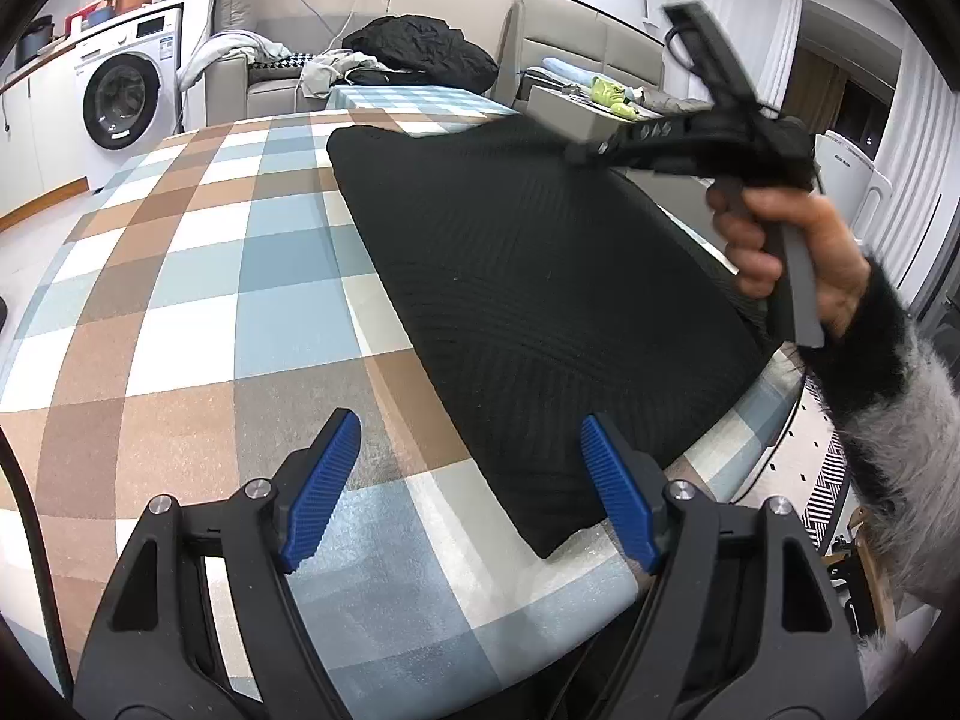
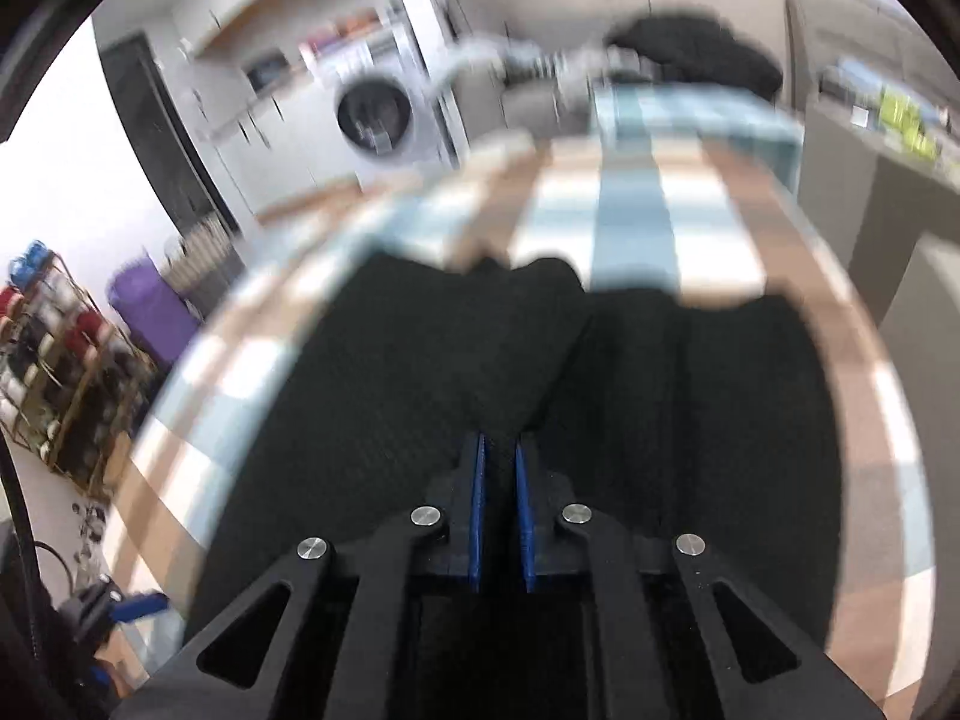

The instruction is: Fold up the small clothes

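Both handheld grippers are seen over a checked tablecloth (image 1: 180,276), on which a black ribbed knit garment (image 1: 540,300) is laid flat as a folded rectangle, its near corner close to the table's front edge. Largest of the risks is judged to be the garment itself: if one edge is lifted from a single point, the knit may sag and drag, so that the layers beneath are pulled askew or the piece is slid toward the table edge. Next, the right gripper (image 2: 499,468) is seen in its own blurred view with its blue pads (image 2: 477,516) drawn nearly together; whether a pinch of black fabric is caught between them cannot be told, and a thin pinch could slip out under a quick move. From the left wrist view that tool is seen raised above the garment's far side, gripped by a hand (image 1: 780,252) in a fuzzy sleeve (image 1: 900,420). Last, the left gripper (image 1: 474,492) is held spread wide with nothing between its pads, poised above the near corner; with that corner left unpinned, the fold could be dragged crooked.
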`<state>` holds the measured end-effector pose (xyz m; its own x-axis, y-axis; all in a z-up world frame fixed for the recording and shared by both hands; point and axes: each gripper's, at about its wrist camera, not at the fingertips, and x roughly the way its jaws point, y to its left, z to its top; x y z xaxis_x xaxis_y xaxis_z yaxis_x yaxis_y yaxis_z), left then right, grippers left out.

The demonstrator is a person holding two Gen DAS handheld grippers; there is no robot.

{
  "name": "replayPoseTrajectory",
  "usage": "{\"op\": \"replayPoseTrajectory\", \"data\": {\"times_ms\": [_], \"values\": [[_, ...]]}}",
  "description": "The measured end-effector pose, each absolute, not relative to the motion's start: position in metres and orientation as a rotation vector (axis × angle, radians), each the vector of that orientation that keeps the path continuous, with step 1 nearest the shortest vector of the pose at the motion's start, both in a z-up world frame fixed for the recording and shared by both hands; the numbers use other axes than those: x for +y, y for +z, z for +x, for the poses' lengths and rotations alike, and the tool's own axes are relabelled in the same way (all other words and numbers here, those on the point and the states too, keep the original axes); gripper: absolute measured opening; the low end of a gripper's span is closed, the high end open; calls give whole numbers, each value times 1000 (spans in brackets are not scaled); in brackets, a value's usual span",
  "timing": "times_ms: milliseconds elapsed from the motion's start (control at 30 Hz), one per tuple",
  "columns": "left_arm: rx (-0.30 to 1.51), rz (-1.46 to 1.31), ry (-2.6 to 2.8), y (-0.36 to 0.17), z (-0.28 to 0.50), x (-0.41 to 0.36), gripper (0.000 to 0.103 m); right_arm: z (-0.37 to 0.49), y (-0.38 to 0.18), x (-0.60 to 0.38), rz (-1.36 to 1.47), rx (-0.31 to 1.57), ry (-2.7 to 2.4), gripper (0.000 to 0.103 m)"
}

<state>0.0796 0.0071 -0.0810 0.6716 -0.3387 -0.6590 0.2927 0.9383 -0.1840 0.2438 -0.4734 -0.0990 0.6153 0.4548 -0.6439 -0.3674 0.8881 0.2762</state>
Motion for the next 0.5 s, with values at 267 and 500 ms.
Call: {"op": "replayPoseTrajectory", "data": {"times_ms": [267, 500], "values": [[747, -43, -343, -80, 76, 7, 74, 266, -132, -466, 64, 933, 395, 13], [748, -66, -338, -80, 79, 14, 74, 194, -141, -495, 203, 957, 549, 24]]}}
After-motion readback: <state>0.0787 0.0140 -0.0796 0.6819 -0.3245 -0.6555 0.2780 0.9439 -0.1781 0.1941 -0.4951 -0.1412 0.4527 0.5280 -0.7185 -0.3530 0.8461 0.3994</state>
